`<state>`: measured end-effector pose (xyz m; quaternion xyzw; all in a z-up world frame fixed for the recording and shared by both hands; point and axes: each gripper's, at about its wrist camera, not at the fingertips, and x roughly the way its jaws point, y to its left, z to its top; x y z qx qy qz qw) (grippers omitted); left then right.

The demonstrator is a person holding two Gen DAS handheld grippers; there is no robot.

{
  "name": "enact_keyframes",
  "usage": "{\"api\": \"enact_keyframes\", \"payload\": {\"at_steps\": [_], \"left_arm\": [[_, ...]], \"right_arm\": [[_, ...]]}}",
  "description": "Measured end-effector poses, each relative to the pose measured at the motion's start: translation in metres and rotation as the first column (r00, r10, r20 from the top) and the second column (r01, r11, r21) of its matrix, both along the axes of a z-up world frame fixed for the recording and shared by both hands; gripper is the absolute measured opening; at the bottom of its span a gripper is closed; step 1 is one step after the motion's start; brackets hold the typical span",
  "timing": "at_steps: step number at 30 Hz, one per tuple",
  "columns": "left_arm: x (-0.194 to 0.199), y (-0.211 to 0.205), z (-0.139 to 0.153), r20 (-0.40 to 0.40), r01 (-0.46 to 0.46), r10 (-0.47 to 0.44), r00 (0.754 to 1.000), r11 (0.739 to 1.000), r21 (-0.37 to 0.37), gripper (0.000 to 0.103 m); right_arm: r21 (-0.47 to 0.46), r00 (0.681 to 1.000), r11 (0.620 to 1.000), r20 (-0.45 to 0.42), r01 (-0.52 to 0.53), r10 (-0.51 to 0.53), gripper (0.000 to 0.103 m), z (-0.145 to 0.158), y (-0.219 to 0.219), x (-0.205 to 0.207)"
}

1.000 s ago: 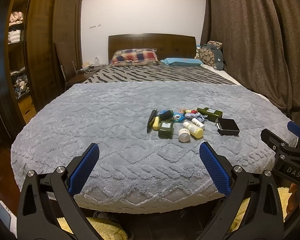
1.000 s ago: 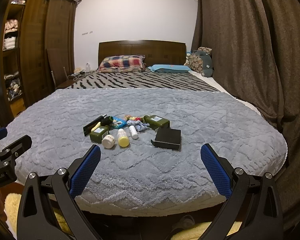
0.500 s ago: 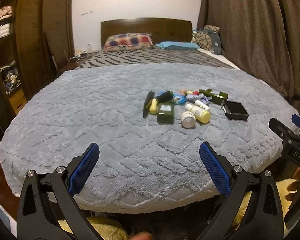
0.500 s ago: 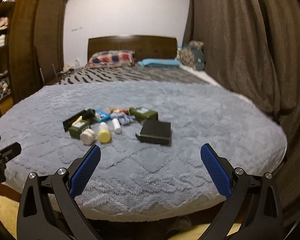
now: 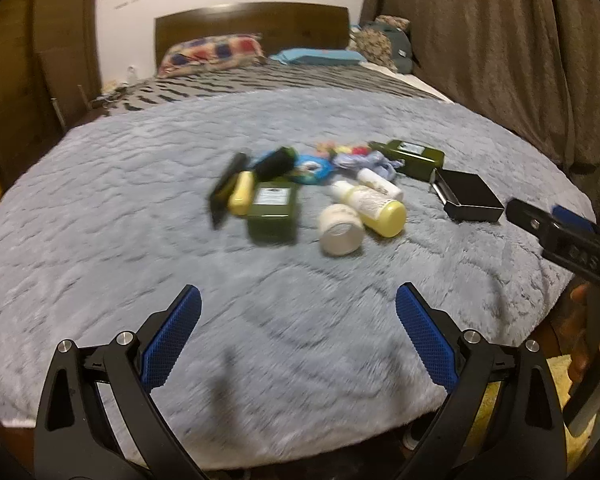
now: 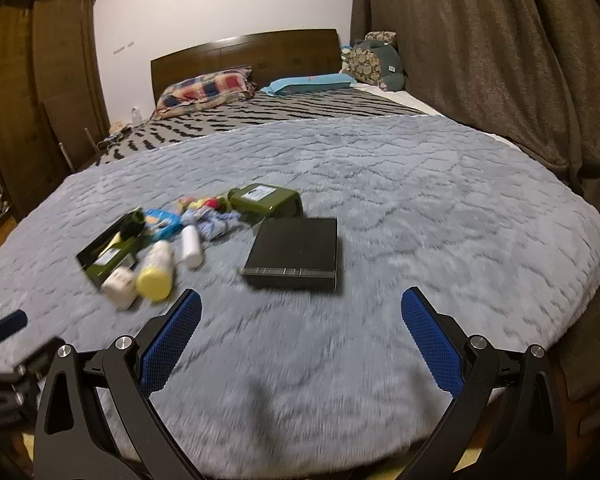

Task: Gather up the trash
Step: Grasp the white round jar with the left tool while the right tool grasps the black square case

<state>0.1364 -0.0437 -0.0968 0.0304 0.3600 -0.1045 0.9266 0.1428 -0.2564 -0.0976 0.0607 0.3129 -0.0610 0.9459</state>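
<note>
A pile of trash lies on the grey blanket (image 5: 120, 240): a green box (image 5: 274, 210), a white jar (image 5: 340, 229), a yellow-based bottle (image 5: 374, 206), a small white bottle (image 5: 380, 184), a blue wrapper (image 5: 310, 168), a second green box (image 5: 414, 156) and a black box (image 5: 468, 196). My left gripper (image 5: 298, 332) is open and empty, short of the pile. My right gripper (image 6: 300, 334) is open and empty, just short of the black box (image 6: 296, 254). The jar (image 6: 118, 286) and yellow bottle (image 6: 156, 270) lie to its left.
The bed runs back to a wooden headboard (image 6: 244, 54) with a plaid pillow (image 6: 204, 88) and a blue pillow (image 6: 308, 82). Brown curtains (image 6: 500, 60) hang on the right. A dark wardrobe (image 6: 32, 92) stands on the left. Yellow matting (image 5: 496, 392) lies on the floor.
Both grippers have moved forward and closer to the bed; the trash pile now appears larger and nearer. Both stay open and empty.
</note>
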Motion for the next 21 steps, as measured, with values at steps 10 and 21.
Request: {"api": "enact_keyframes", "payload": {"at_steps": [10,21], "left_arm": [[0.043,-0.021,-0.018,-0.029,0.014,-0.013,0.999,1.000,0.006,0.086],[0.069,-0.032,-0.027,-0.038,0.042,-0.041,0.998,0.999,0.023,0.043]], "right_arm": [[-0.047,0.999,0.999,-0.053,0.002,-0.005,0.100,-0.015,0.002,0.065],[0.020,0.994,1.000,-0.110,0.022,-0.020,0.080,-0.041,-0.013,0.095]]}}
